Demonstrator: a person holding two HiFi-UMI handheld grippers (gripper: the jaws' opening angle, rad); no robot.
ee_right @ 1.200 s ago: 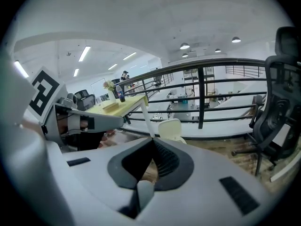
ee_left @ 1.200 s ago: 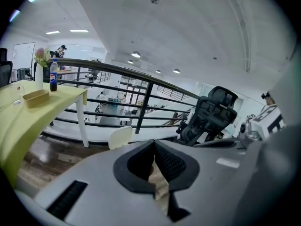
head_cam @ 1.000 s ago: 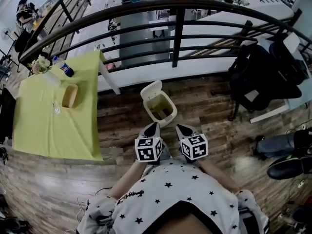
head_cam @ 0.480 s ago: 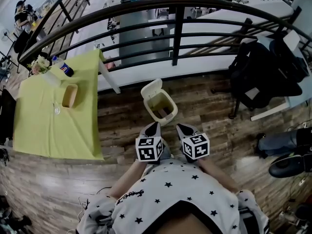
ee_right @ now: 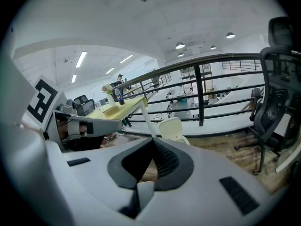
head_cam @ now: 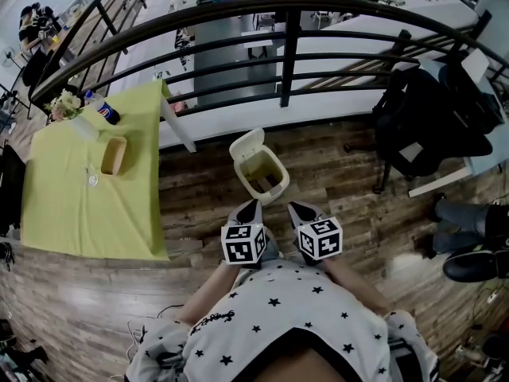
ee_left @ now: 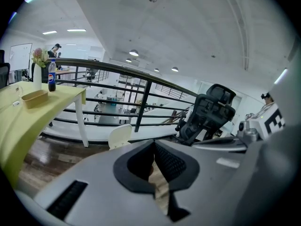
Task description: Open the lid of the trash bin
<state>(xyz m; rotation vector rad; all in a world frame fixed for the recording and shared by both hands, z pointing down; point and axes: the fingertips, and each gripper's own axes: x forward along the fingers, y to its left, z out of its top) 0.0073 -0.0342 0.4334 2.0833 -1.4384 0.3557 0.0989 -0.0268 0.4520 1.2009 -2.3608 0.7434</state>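
Trash bin (head_cam: pixel 262 173) on floor, centre; lid (head_cam: pixel 246 146) stands at its far rim. Left gripper (head_cam: pixel 248 207) and right gripper (head_cam: pixel 297 209) side by side, just before bin. Table (head_cam: pixel 79 205) left of bin, carrying bottle (head_cam: pixel 107 114) and tray (head_cam: pixel 114 156). Railing (head_cam: pixel 288 50) behind. Office chair (head_cam: pixel 429 126) right.

White shirt (head_cam: pixel 278 309) scattered with black stars; grey left gripper (head_cam: pixel 253 204) and right gripper (head_cam: pixel 292 207) (black ribbed pads), black-and-white marker cubes (head_cam: pixel 242 243).

Wooden floor (head_cam: pixel 342 177), open trash bin (head_cam: pixel 258 166), green table (head_cam: pixel 87 205)
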